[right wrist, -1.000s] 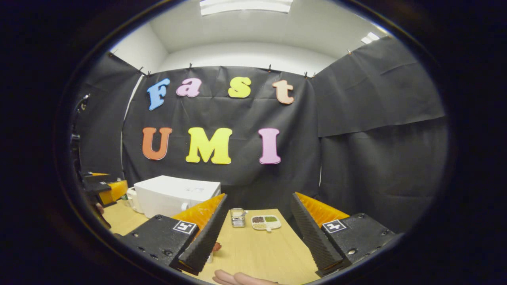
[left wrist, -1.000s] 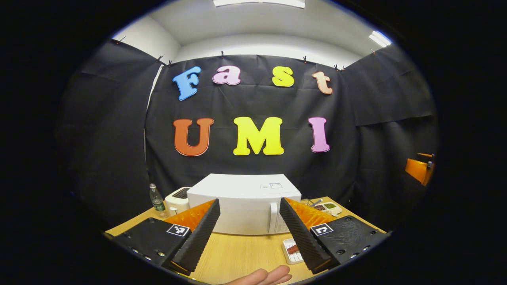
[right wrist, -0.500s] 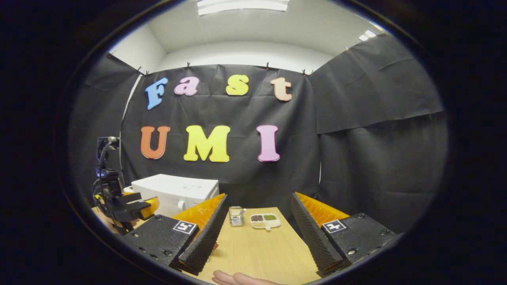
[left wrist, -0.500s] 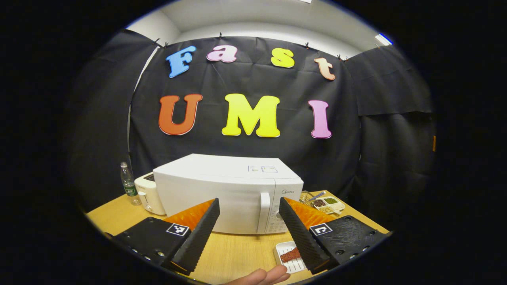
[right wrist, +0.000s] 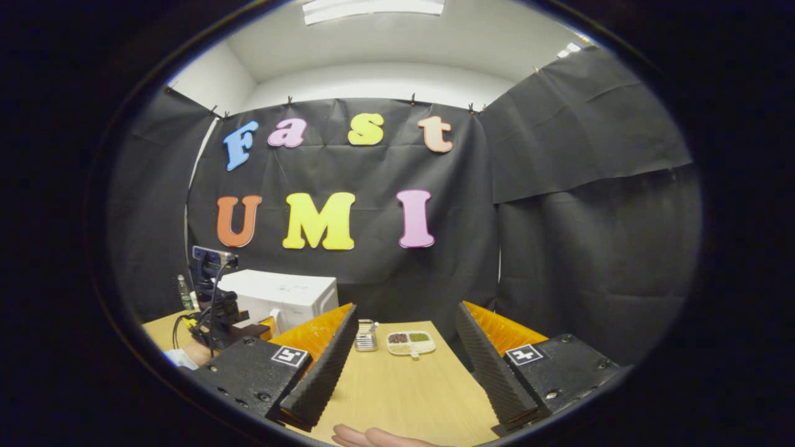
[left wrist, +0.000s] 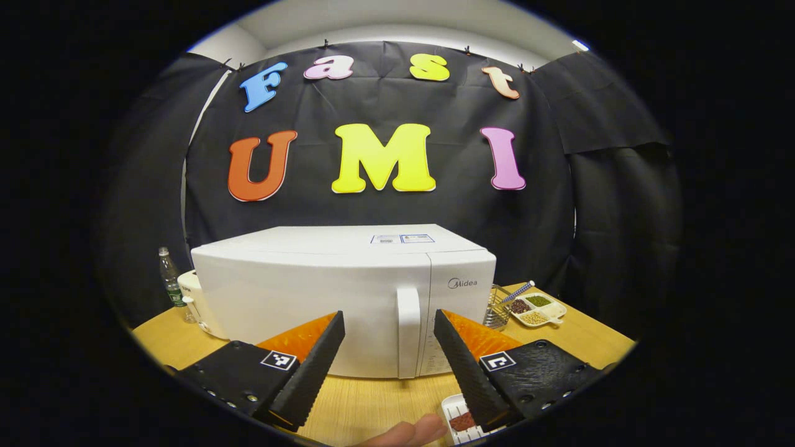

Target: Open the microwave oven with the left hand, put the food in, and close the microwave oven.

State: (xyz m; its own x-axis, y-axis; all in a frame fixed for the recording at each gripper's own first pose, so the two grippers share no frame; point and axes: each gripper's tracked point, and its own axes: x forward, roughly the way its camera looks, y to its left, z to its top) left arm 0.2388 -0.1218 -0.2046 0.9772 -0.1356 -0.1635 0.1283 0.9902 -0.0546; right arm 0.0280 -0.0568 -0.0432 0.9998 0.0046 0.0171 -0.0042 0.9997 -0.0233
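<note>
A wooden table (left wrist: 372, 403) is seen in the left gripper view, and on it, towards the far edge, a white microwave oven (left wrist: 310, 292) is set with its door shut and its upright handle (left wrist: 408, 332) facing forward. The left tongs (left wrist: 388, 363) are held wide apart just in front of that handle, with nothing gripped between them; the handle is seen in the gap, but no touch can be made out. Past the oven's left end a white appliance (left wrist: 189, 295) and a clear bottle (left wrist: 168, 276) are partly seen near the far left corner. At the oven's right end a wire basket (left wrist: 497, 310) and a divided dish of beans (left wrist: 537, 309) are placed. Near the front edge a small white tray (left wrist: 456, 415) with a reddish piece of food (left wrist: 461, 422) is partly hidden by the right-hand finger of the left tongs. In the right gripper view the right tongs (right wrist: 400, 366) are held wide open and empty above the bare table, and the left tongs are seen farther off before the oven.
</note>
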